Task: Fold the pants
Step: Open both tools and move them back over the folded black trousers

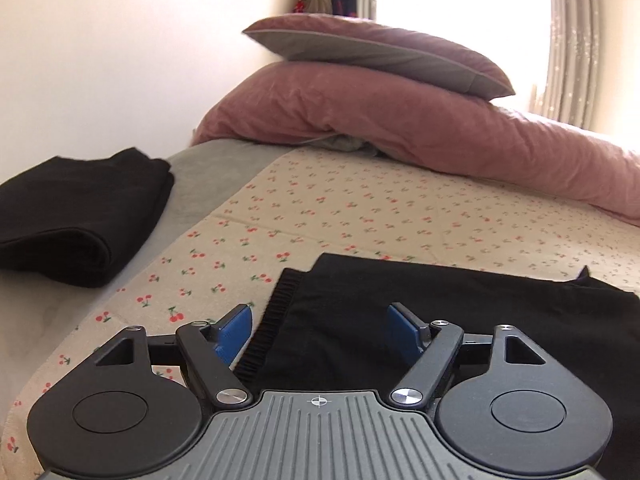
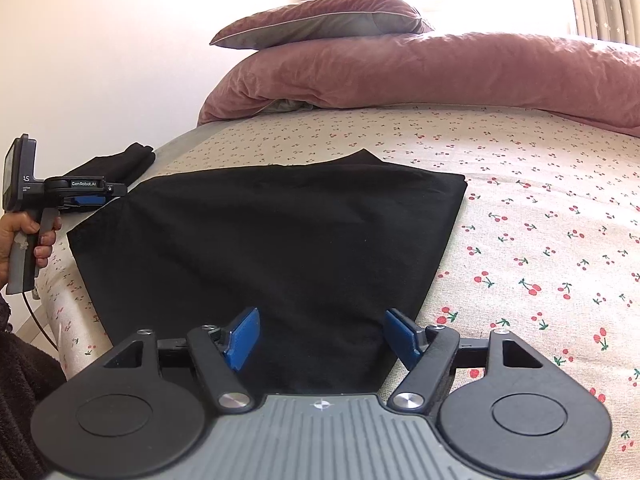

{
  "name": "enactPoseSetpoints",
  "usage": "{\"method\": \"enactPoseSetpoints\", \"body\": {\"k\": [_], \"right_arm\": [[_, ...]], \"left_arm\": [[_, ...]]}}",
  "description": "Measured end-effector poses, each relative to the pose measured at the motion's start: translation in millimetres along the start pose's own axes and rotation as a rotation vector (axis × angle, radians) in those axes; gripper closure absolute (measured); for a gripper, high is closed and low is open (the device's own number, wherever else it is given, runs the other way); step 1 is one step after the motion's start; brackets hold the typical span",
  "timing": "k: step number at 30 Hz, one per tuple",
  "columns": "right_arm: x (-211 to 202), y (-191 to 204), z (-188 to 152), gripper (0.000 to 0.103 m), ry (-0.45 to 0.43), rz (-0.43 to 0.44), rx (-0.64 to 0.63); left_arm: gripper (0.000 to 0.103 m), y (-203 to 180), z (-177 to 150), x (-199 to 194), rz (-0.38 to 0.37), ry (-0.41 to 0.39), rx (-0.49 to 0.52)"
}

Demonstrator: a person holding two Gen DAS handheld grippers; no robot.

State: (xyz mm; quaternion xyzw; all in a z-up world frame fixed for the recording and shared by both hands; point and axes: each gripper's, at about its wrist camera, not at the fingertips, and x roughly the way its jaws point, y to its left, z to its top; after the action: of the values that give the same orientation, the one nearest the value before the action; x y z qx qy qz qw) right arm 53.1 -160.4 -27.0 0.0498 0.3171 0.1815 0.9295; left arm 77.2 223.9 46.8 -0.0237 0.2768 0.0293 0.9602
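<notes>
Black pants (image 2: 264, 248) lie folded flat on the cherry-print sheet (image 2: 540, 240). In the left wrist view the pants (image 1: 440, 320) show a ribbed waistband (image 1: 272, 320) at their left edge. My left gripper (image 1: 320, 330) is open, low over the waistband corner, with nothing between its blue pads. It also shows in the right wrist view (image 2: 86, 199) at the pants' far left corner. My right gripper (image 2: 322, 336) is open over the near right part of the pants, empty.
A second folded black garment (image 1: 76, 216) lies on the grey sheet at the left. A pink duvet (image 1: 420, 128) with a pillow (image 1: 372, 52) on top fills the head of the bed. A white wall is at the left, a curtained window at the right.
</notes>
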Motion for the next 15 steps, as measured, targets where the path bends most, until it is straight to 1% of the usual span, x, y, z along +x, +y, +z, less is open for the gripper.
{"method": "enactPoseSetpoints", "body": {"k": [1, 4, 6, 8, 10, 11, 13, 15], "right_arm": [[1, 2, 0, 0.031, -0.006, 0.003, -0.014], [6, 7, 1, 0.031, -0.007, 0.02, -0.041], [11, 11, 0, 0.031, 0.004, 0.027, -0.066], [16, 16, -3, 0.031, 0.02, 0.013, -0.109], [17, 19, -7, 0.03, 0.026, -0.003, -0.154], [16, 22, -9, 0.03, 0.027, -0.013, -0.181], [12, 24, -15, 0.029, 0.029, -0.022, -0.226], [6, 23, -22, 0.028, 0.031, -0.029, -0.27]], "left_arm": [[0.027, -7, -1, -4, -0.042, -0.003, 0.016], [0.024, -40, -12, -10, -0.218, -0.006, 0.07], [0.022, -65, -25, -10, -0.337, 0.003, 0.144], [0.021, -86, -40, -8, -0.417, 0.028, 0.216], [0.021, -100, -54, -1, -0.452, 0.072, 0.267], [0.021, -103, -60, 3, -0.449, 0.089, 0.288], [0.019, -105, -70, 5, -0.443, 0.085, 0.328], [0.016, -100, -75, 1, -0.455, 0.071, 0.352]]}}
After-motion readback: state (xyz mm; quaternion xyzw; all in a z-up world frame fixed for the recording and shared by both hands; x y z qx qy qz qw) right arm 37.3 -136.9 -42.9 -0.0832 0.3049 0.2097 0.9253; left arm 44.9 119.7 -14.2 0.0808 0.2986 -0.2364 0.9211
